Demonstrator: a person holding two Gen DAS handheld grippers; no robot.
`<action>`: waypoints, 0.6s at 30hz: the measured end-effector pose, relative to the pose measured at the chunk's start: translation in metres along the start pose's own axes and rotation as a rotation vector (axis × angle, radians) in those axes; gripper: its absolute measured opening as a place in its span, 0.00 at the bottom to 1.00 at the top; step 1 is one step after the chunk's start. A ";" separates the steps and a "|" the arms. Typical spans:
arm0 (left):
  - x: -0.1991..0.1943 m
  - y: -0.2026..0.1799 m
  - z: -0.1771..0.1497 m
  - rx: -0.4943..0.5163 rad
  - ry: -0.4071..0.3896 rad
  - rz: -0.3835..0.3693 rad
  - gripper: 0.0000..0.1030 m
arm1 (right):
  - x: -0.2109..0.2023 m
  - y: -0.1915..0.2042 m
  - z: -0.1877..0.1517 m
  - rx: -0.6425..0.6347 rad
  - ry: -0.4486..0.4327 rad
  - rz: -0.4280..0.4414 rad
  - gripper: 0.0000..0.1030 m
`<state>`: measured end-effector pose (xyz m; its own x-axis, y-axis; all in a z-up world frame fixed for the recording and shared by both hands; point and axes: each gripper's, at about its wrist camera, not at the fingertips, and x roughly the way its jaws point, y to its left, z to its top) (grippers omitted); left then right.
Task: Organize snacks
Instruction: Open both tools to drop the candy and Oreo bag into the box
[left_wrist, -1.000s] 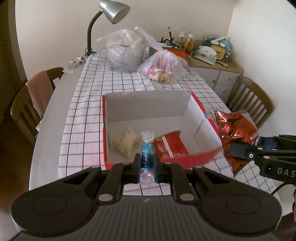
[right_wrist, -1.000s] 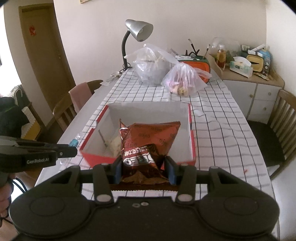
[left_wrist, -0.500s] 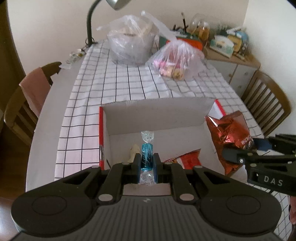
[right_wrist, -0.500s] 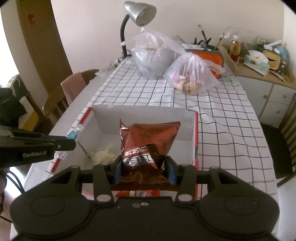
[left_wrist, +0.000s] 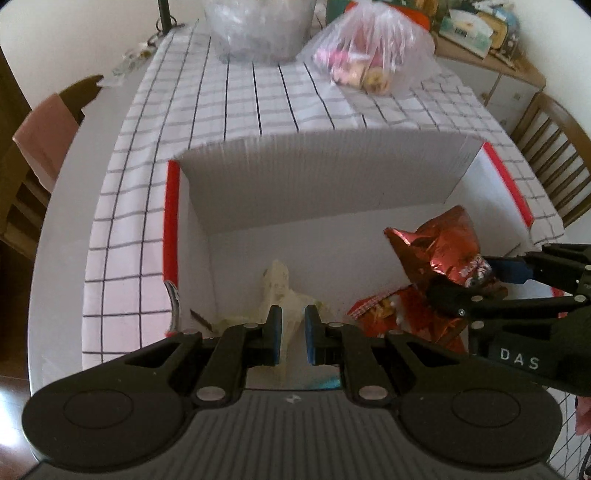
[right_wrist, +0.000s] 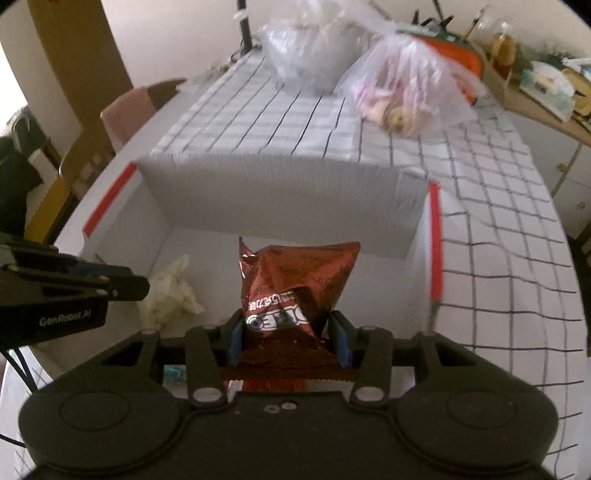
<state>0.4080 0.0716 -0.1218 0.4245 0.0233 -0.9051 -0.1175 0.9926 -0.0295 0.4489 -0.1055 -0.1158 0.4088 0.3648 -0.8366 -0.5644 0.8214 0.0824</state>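
Note:
A red-and-white cardboard box (left_wrist: 321, 177) stands open on the checked tablecloth; it also shows in the right wrist view (right_wrist: 280, 192). My left gripper (left_wrist: 293, 334) is open and empty, over the box's near left part above a pale wrapped snack (left_wrist: 280, 284). A bit of blue wrapper (right_wrist: 173, 373) lies low in the box. My right gripper (right_wrist: 288, 341) is shut on a dark red Oreo bag (right_wrist: 295, 288) and holds it over the box; the bag also shows in the left wrist view (left_wrist: 443, 251). A red snack packet (left_wrist: 391, 314) lies in the box under it.
Two plastic bags (left_wrist: 369, 55) (left_wrist: 258, 26) stand at the far end of the table. Wooden chairs stand at the left (left_wrist: 40, 133) and right (left_wrist: 557, 147). A cluttered sideboard (left_wrist: 484, 40) is at the far right.
Both grippers moved forward over the box. My left gripper opened and let go of the blue wrapped candy. My right gripper still holds the Oreo bag.

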 end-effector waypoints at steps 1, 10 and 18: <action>0.002 0.000 -0.002 0.002 0.006 0.000 0.12 | 0.003 0.001 -0.002 -0.001 0.008 0.001 0.46; 0.003 -0.002 -0.010 -0.005 0.005 -0.015 0.12 | 0.004 0.004 -0.005 -0.003 0.005 0.021 0.59; -0.017 -0.002 -0.014 -0.005 -0.037 -0.027 0.12 | -0.015 0.009 -0.004 0.000 -0.031 0.008 0.66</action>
<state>0.3881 0.0674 -0.1124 0.4603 0.0010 -0.8878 -0.1099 0.9924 -0.0559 0.4350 -0.1057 -0.1044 0.4262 0.3850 -0.8186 -0.5681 0.8182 0.0891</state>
